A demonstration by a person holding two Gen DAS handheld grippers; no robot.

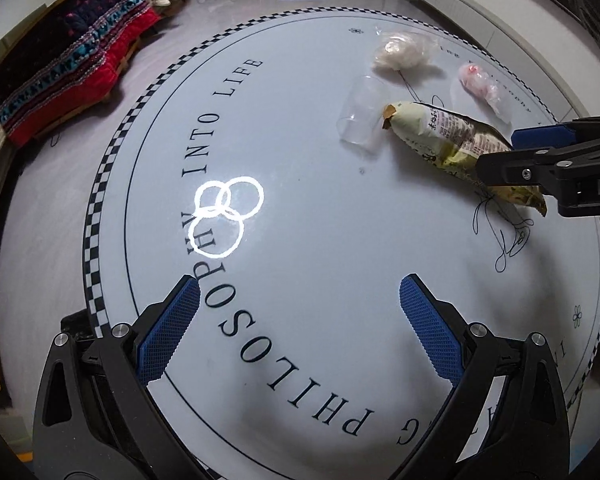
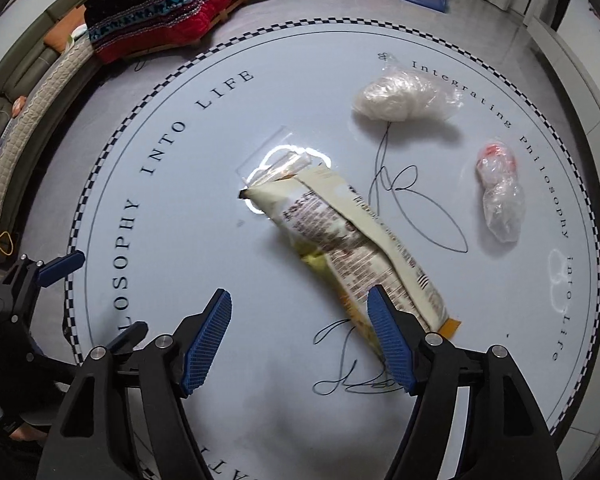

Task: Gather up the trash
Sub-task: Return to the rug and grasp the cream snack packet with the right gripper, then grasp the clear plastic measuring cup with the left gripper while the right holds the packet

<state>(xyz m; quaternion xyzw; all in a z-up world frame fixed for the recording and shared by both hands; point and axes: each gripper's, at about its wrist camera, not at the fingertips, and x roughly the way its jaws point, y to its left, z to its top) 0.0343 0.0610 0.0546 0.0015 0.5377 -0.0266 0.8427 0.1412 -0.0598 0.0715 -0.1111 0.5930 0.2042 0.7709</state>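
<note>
Blue pads of my right gripper (image 2: 300, 336) stand wide, empty; the right pad sits over the tail of the cream snack wrapper (image 2: 340, 240), which lies flat mid-table on the round white glass table (image 2: 204, 240). My left gripper (image 1: 300, 328) is wide too, over bare top. Wrapper looks light, crinkly and slick, so I'd pinch the flattened tail seal. Clear plastic cup (image 1: 360, 116) on its side at the wrapper's far tip: thin, crushable. Beyond it, white bagged wad (image 2: 404, 96) and pinkish bagged wad (image 2: 500, 196): soft, grab anywhere.
</note>
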